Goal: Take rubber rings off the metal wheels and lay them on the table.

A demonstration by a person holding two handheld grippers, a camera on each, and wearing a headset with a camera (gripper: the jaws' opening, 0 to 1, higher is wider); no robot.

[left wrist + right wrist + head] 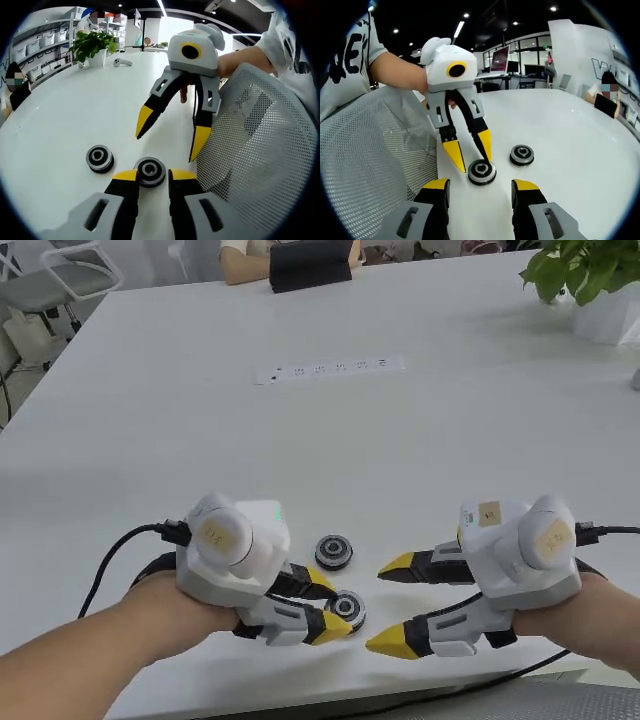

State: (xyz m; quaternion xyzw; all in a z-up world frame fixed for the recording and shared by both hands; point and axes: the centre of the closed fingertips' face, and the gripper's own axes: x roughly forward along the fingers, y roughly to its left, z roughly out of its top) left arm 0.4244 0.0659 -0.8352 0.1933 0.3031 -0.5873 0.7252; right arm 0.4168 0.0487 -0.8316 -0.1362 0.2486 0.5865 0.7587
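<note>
At the white table's (300, 440) 6 o'clock edge, no rubber rings (88, 159) look off yet, both left to do: left gripper (328, 604) spread, tips straddling the near wheel (349, 608), second wheel (333, 551) at its 11 o'clock, right gripper (390, 604) spread wide, empty.

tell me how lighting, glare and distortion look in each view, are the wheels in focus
Head view: soft even light, faint shadows on the white table, near wheel and far wheel sharp. Left gripper view: fisheye bows the table edge and the mesh chair back; the bright patch at top is blown out. Right gripper view: same bowing, dark ceiling with ceiling lights, wheels crisp.
</note>
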